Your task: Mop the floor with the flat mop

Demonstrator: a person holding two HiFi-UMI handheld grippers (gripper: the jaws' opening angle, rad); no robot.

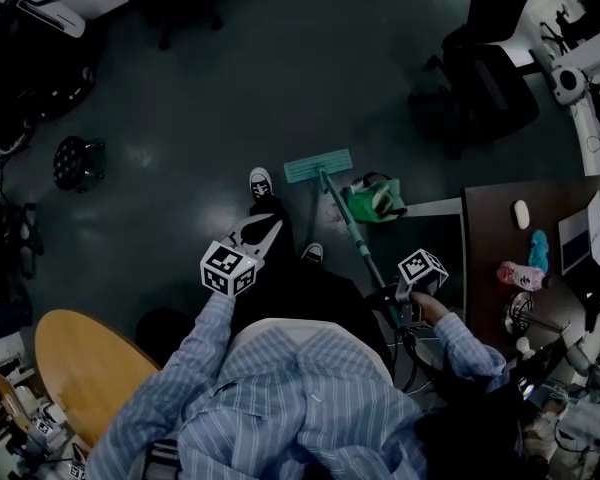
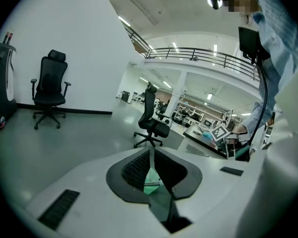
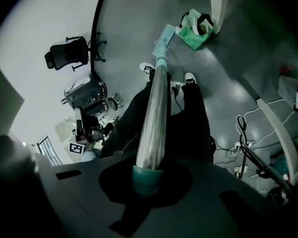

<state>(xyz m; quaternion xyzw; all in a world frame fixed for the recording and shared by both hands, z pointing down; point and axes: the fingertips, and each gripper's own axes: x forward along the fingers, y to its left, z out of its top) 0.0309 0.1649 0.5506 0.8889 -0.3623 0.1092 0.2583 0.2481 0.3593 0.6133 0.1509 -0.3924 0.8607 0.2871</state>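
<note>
A green bag (image 1: 375, 200) sits near a dark desk (image 1: 490, 258), an office chair (image 1: 490, 93) beyond, a wooden table (image 1: 80, 363) apart.

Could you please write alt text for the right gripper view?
The right tool grips the flat mop's metal handle, which runs down to its teal head on the floor. The person's shoes and a green bag lie nearby.

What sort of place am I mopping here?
Most likely an open-plan office or lab: wheeled office chairs on a smooth floor, a desk with a mouse, and far workbenches under a railed mezzanine.
</note>
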